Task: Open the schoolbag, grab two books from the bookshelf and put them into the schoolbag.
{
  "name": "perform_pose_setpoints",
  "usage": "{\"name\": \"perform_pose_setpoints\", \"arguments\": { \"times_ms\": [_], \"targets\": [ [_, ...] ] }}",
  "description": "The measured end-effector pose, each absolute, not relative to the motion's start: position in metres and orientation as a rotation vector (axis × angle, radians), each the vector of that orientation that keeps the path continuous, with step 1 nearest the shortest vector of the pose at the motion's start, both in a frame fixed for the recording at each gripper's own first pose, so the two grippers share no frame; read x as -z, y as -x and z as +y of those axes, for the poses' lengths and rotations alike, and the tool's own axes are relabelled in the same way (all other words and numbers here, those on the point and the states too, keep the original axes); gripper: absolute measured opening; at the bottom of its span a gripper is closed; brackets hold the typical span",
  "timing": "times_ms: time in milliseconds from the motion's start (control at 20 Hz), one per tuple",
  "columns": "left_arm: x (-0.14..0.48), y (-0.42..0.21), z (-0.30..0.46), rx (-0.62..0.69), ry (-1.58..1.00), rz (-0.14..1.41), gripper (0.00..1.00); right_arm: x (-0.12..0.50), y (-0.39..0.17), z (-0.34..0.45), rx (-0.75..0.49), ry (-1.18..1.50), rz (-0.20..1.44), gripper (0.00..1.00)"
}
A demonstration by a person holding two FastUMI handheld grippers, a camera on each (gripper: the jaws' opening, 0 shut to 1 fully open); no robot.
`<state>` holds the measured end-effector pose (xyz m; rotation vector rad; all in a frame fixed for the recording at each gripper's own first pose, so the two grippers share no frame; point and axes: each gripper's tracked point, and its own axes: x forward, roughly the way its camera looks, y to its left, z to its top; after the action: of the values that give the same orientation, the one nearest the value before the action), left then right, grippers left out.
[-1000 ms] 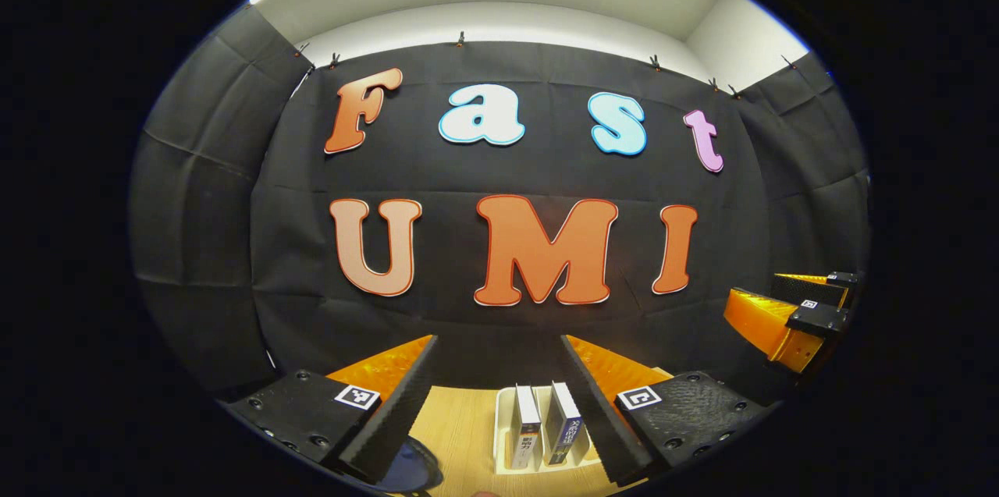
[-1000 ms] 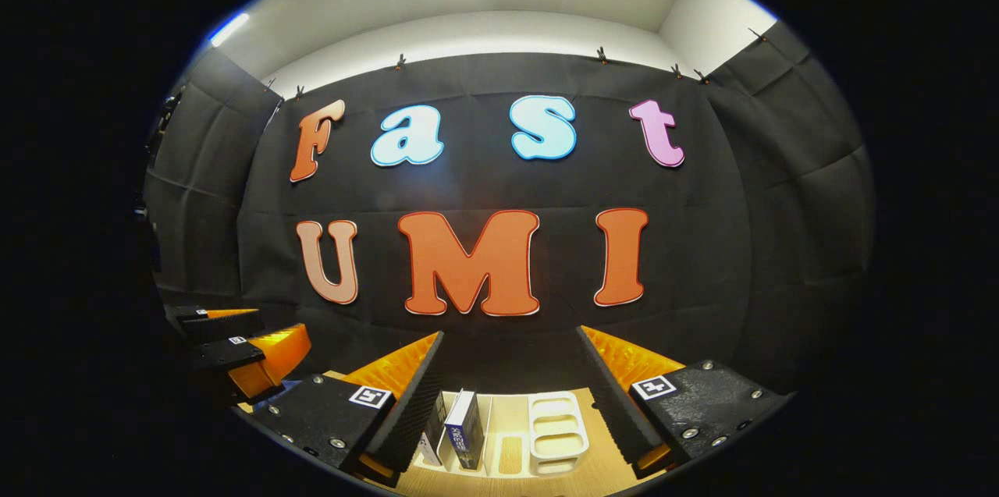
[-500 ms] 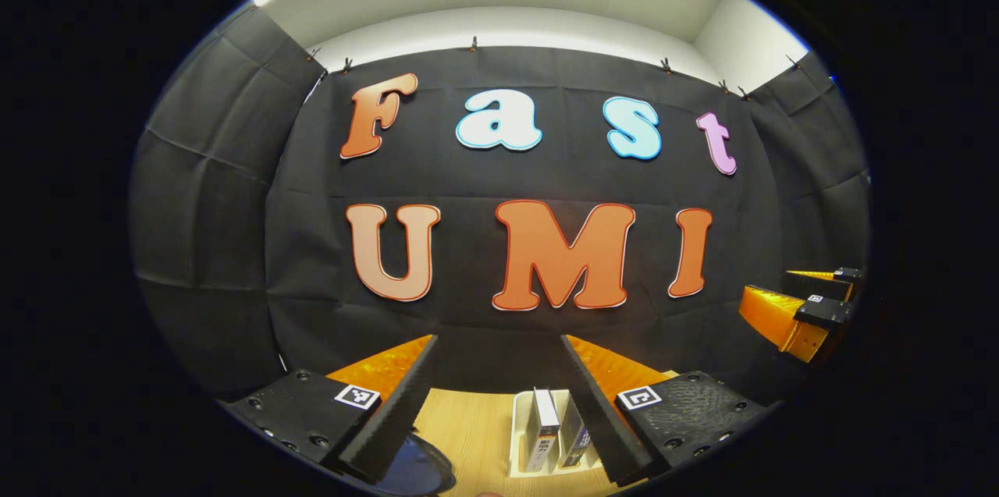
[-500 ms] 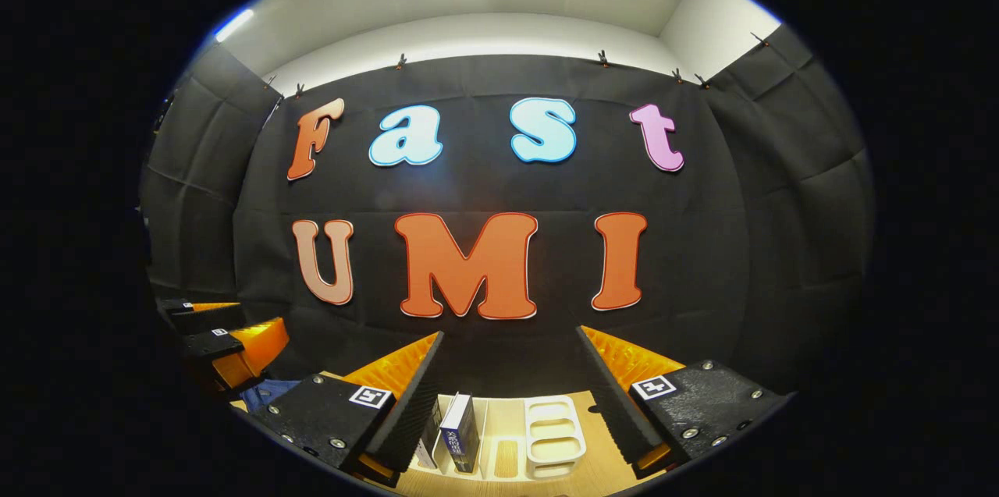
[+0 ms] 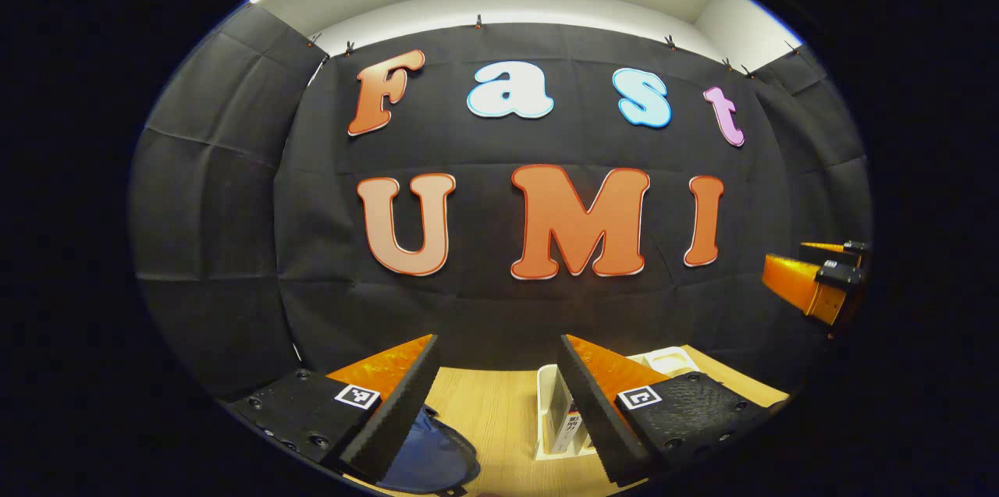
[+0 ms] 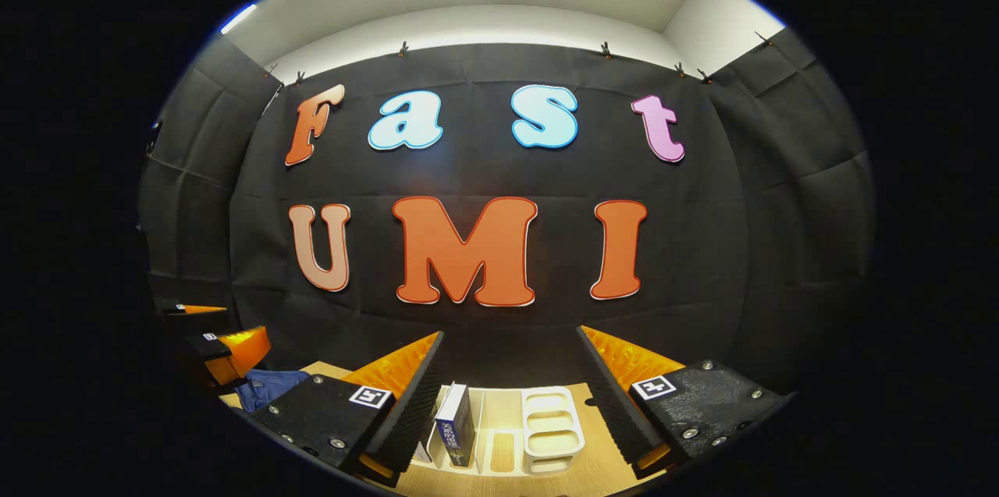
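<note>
In the left gripper view, my left gripper [image 5: 498,345] is open and holds nothing. Below it, a dark blue schoolbag [image 5: 428,456] lies on the wooden table [image 5: 492,411]. A white bookshelf [image 5: 546,395] stands to the right, with a book [image 5: 565,425] partly hidden behind the right finger. In the right gripper view, my right gripper [image 6: 510,333] is open and empty above the bookshelf [image 6: 550,434]. Two upright books [image 6: 455,423] stand in the shelf's left slots. The schoolbag [image 6: 269,386] lies far left, below the left gripper [image 6: 215,329].
Black cloth walls close the booth behind and at both sides of the table. The right gripper [image 5: 808,267] hangs at the far right of the left gripper view, well above the table. Bare table top lies between bag and shelf.
The left gripper view has swung left and tilted down: more of the schoolbag shows, and the shelf has slid behind the right finger. The right gripper view tilted down slightly.
</note>
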<state>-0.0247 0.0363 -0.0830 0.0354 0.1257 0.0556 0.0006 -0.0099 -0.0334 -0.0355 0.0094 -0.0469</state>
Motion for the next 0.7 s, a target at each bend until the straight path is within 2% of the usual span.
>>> {"name": "perform_pose_setpoints", "arguments": {
  "times_ms": [300,700],
  "targets": [
    [0.172,0.026,0.069,-0.049,-0.225,0.282,0.95,0.050,-0.008,-0.022,0.081,0.054,0.038,0.96],
    [0.334,0.057,0.114,0.009,-0.637,0.628,0.95,0.077,-0.016,-0.041,0.137,0.082,0.101,0.96]
  ]
}}
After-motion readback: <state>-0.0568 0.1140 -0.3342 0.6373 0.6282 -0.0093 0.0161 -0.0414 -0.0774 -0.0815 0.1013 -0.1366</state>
